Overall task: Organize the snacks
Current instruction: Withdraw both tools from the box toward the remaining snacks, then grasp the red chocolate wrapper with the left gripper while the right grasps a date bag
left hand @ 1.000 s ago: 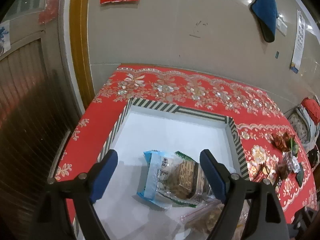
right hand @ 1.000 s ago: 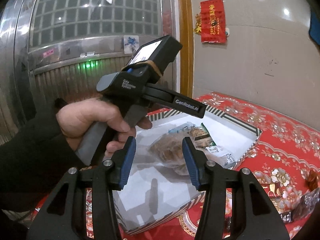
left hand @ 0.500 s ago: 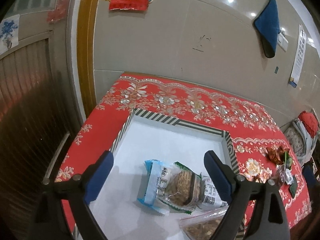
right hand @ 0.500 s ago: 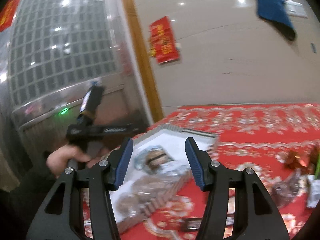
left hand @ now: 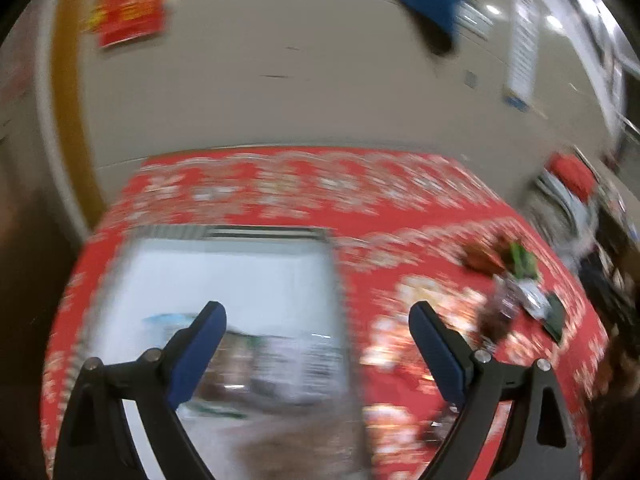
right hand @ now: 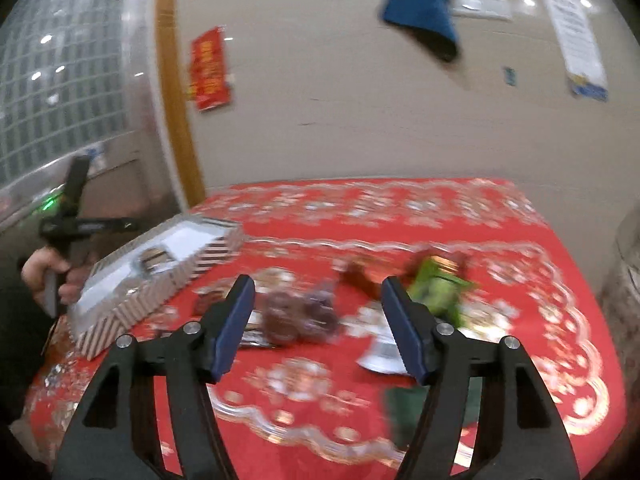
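While both views smear with motion blur, the snacks show up in two lots. One lot sits inside the striped box (left hand: pixel 264 236): blurred packets (left hand: pixel 276 360) lie on its white floor, right beneath and between the fingers of the left gripper (left hand: pixel 318 344), none of them touched. That gripper's jaws stand wide apart with nothing clamped, blue pads clear on both sides.

Over to the loose pile (right hand: pixel 304 312)! It lies on the red tablecloth (right hand: pixel 400 216), just ahead of the right gripper (right hand: pixel 318 320). A dark, purplish wrapped snack sits between its fingers in the view but beyond the tips, a green packet (right hand: pixel 438 286) lies just past the right-hand finger, and a silvery wrapper (right hand: pixel 380 354) rests beside that same finger, lower down. The right gripper's jaws are opening, and nothing is held between them.

Far off to the right gripper's left stands the striped box (right hand: pixel 160 280) again, with a packet visible inside, and beyond it a hand (right hand: pixel 48 276) grips the handle of the other tool. From the left gripper, the loose pile (left hand: pixel 516 292) lies well off to the right, past the box's edge. Behind the table, a beige wall carries a red poster (right hand: pixel 210 68) and a blue cloth (right hand: pixel 422 4).
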